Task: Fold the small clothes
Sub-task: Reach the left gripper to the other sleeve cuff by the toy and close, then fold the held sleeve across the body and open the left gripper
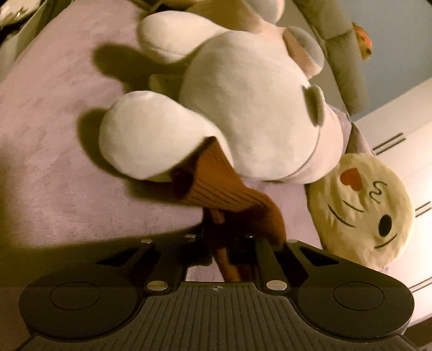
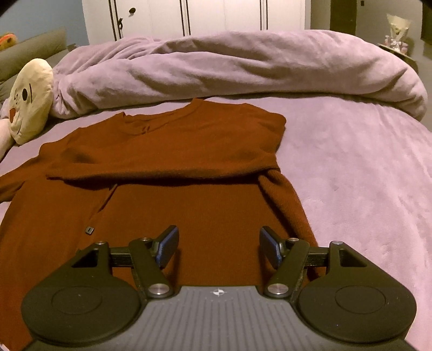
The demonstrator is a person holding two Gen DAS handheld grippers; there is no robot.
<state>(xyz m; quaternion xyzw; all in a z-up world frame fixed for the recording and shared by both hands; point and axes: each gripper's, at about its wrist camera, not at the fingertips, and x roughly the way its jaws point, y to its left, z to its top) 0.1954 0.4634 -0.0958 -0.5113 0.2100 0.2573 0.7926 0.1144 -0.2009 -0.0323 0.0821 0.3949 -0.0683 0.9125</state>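
Observation:
A rust-brown knitted sweater [image 2: 189, 151] lies flat on the lilac bed [image 2: 364, 175], its right sleeve folded across the chest. My right gripper [image 2: 218, 243] hovers open over the sweater's lower part, with nothing between its blue pads [image 2: 168, 244]. In the left wrist view the sweater's other sleeve [image 1: 210, 186], with a ribbed cuff, runs up from my left gripper [image 1: 232, 243], whose jaws are shut on the cloth. The cuff end rests against a white plush toy [image 1: 243, 108].
A round cream face cushion [image 1: 364, 210] lies beside the plush toy, also seen as the cushion [image 2: 29, 100] at the sweater's left. A bunched lilac duvet [image 2: 243, 67] fills the far side of the bed. White wardrobe doors [image 2: 216, 16] stand behind.

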